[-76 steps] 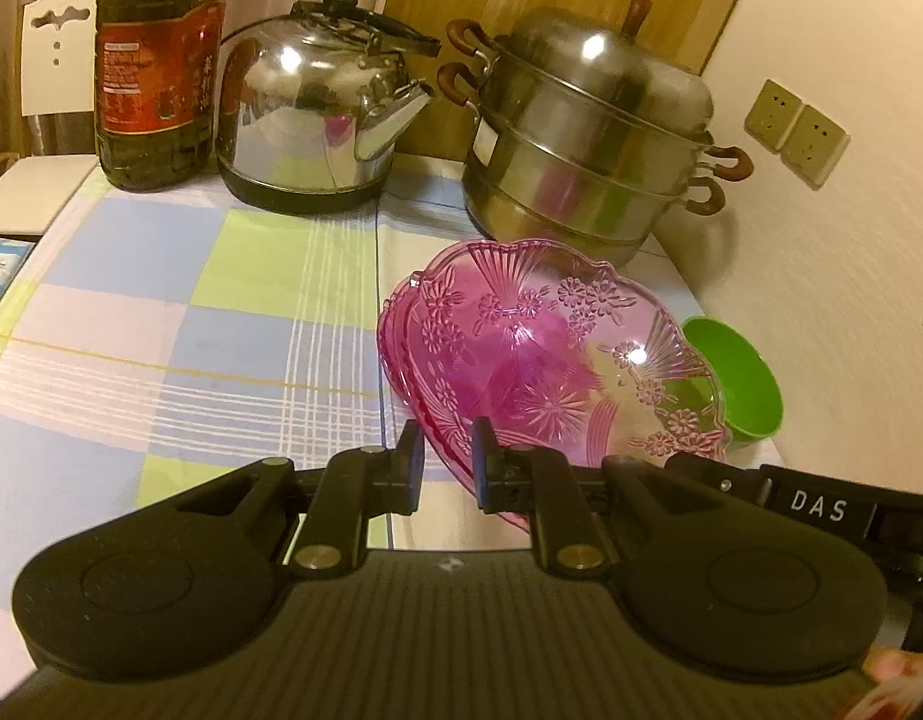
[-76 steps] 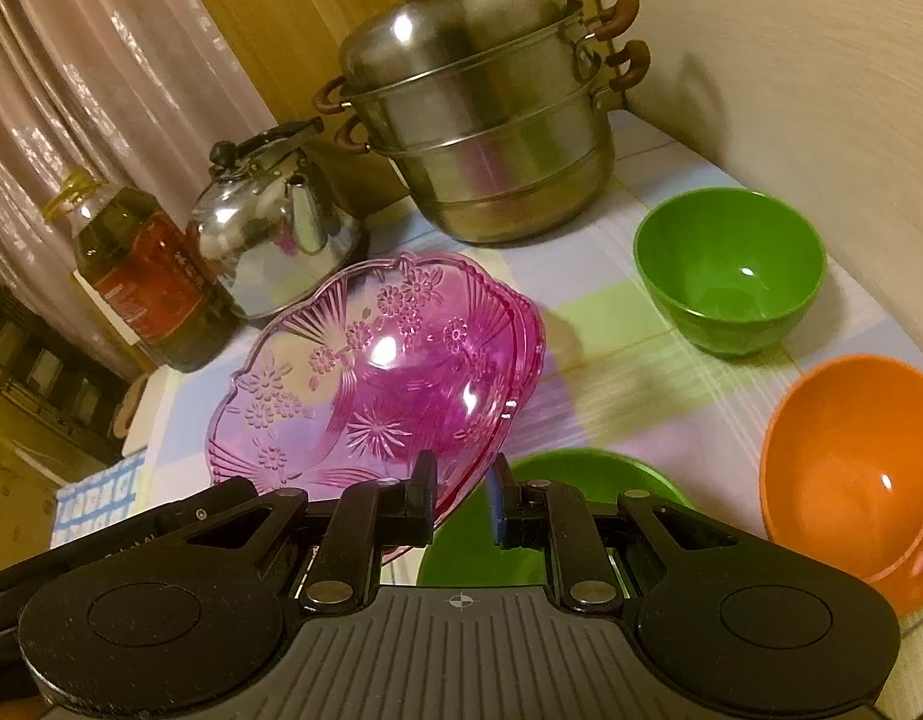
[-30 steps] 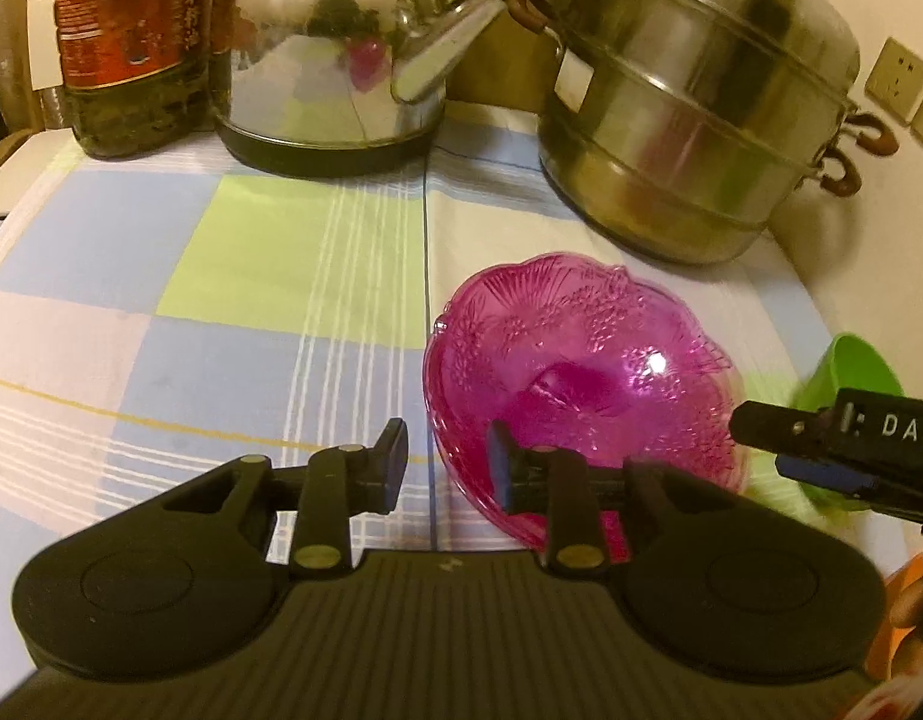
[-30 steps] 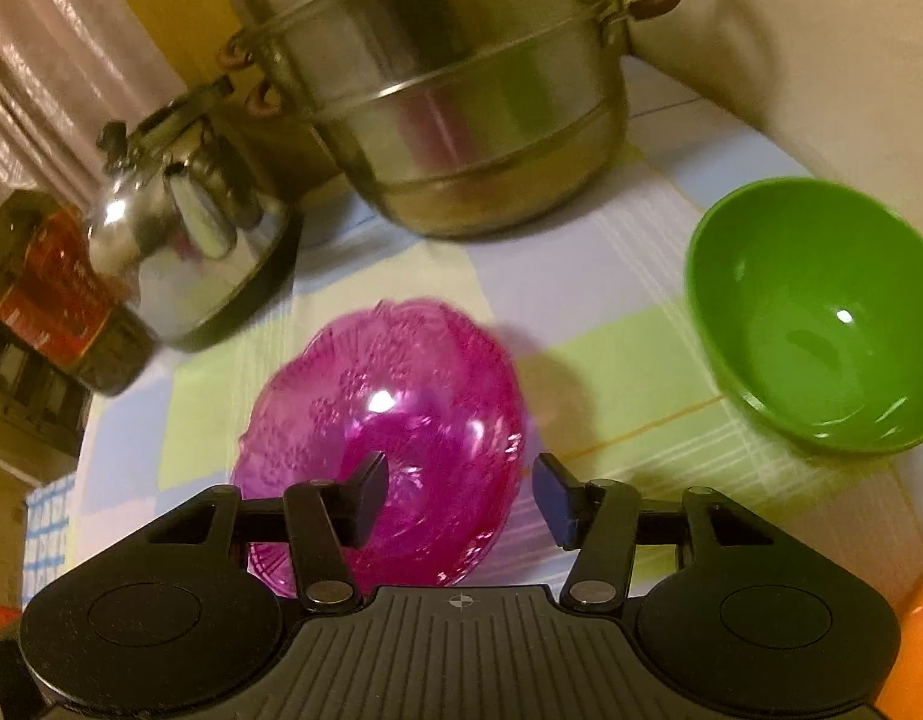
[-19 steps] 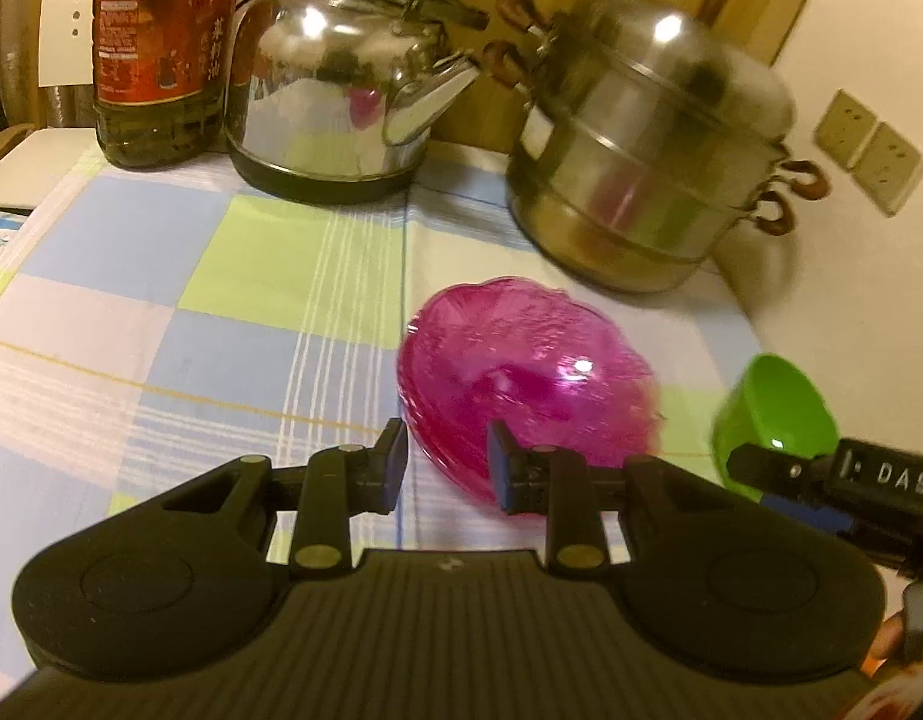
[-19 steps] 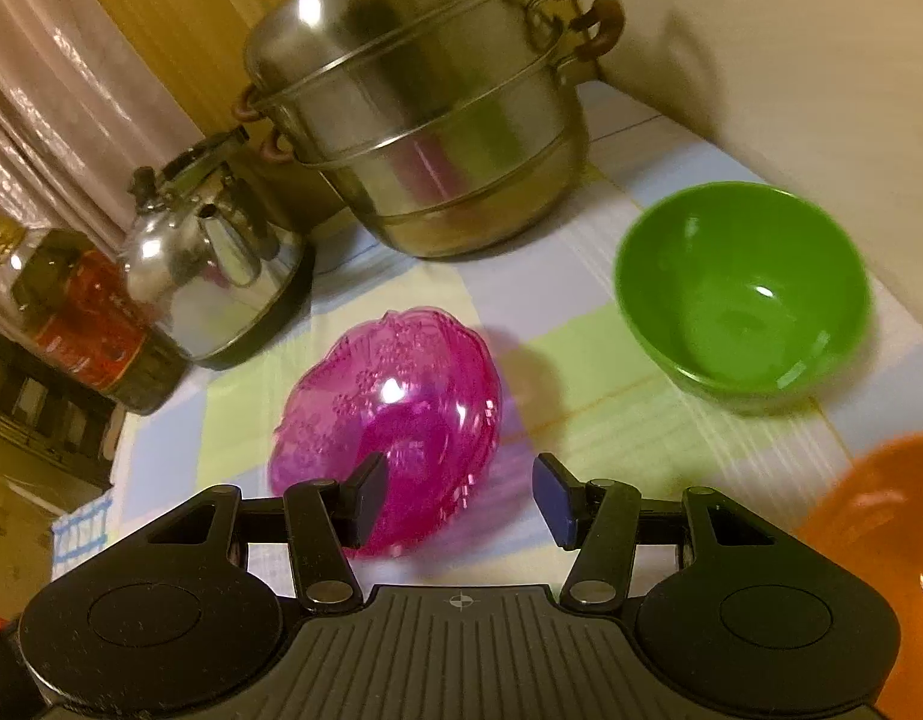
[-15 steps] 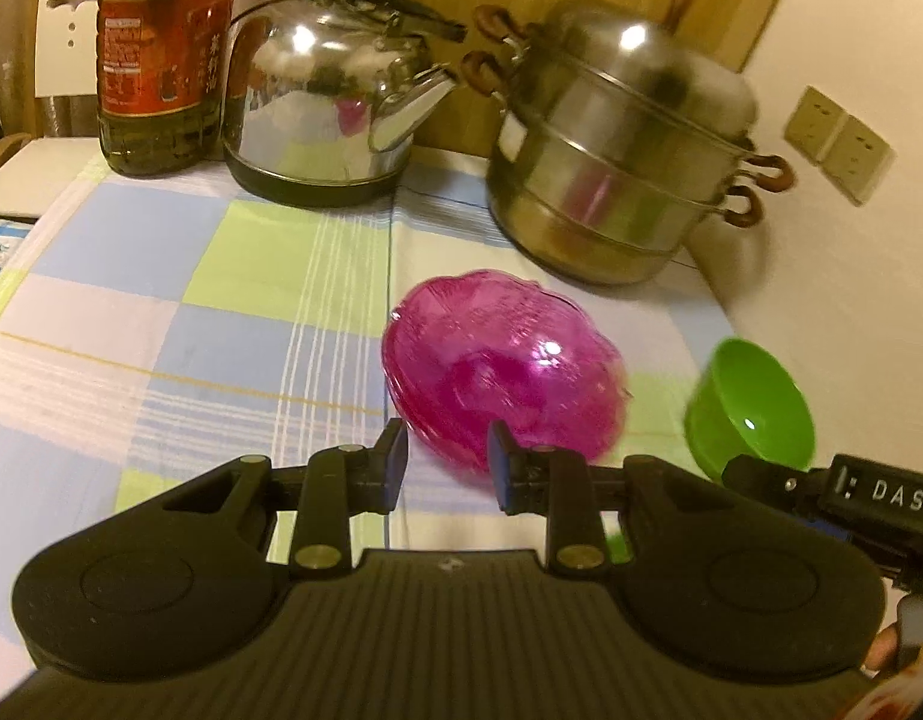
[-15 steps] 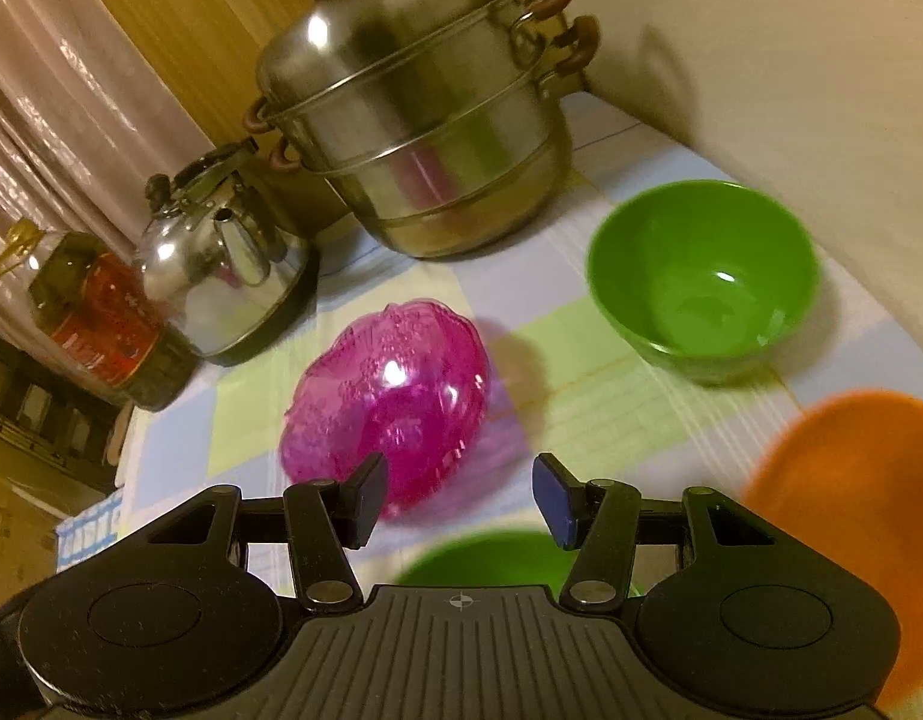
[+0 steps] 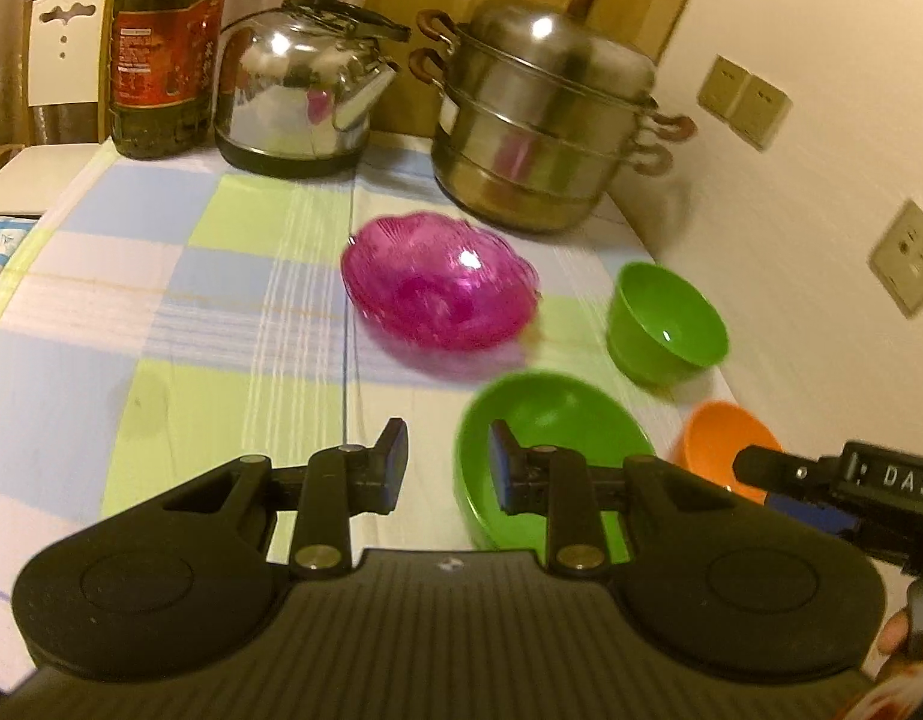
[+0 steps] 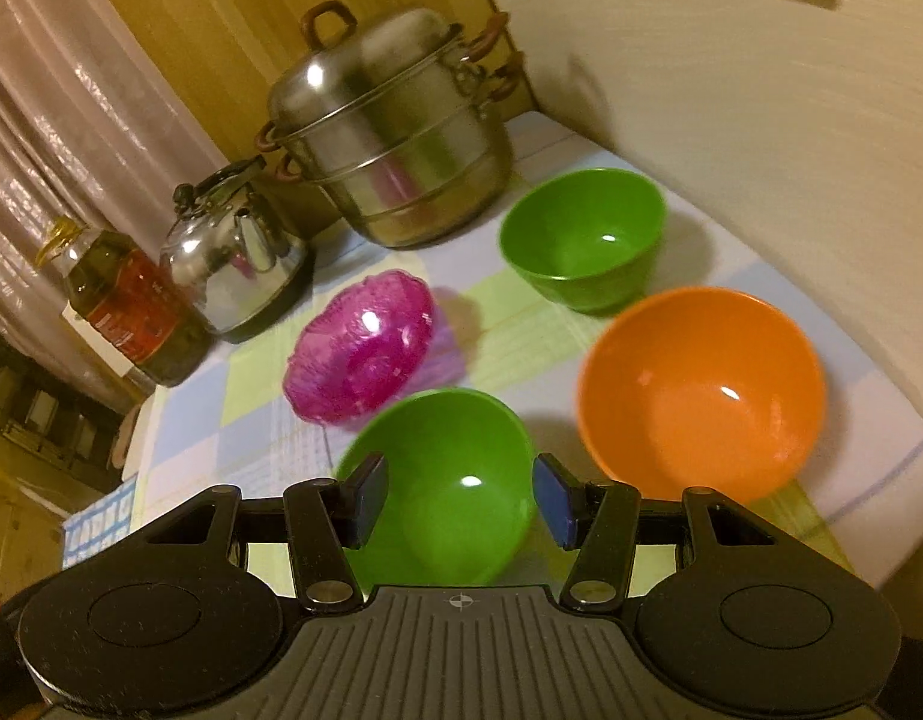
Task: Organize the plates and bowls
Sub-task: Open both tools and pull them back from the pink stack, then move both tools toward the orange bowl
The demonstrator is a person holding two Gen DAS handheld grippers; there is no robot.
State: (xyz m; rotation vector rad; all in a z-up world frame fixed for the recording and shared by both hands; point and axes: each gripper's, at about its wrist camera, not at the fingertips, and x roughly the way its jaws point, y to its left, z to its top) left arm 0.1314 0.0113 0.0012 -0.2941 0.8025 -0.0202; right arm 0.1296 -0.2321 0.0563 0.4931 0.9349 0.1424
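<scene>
Table under a checked tablecloth point(image 9: 161, 276), pink glass plates point(image 9: 440, 297), two green bowls point(image 10: 581, 237) point(image 10: 443, 480), orange bowl point(image 10: 701, 390), steel steamer pot point(image 9: 545, 120), kettle point(image 9: 299, 102), oil bottle point(image 9: 161, 54) along the back

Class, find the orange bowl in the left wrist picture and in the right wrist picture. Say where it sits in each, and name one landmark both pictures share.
Left wrist view: orange bowl at the lower right, partly hidden behind the right gripper.
Right wrist view: orange bowl right of centre, fully visible.
Shared landmark: the steel steamer pot at the back of the table.
</scene>
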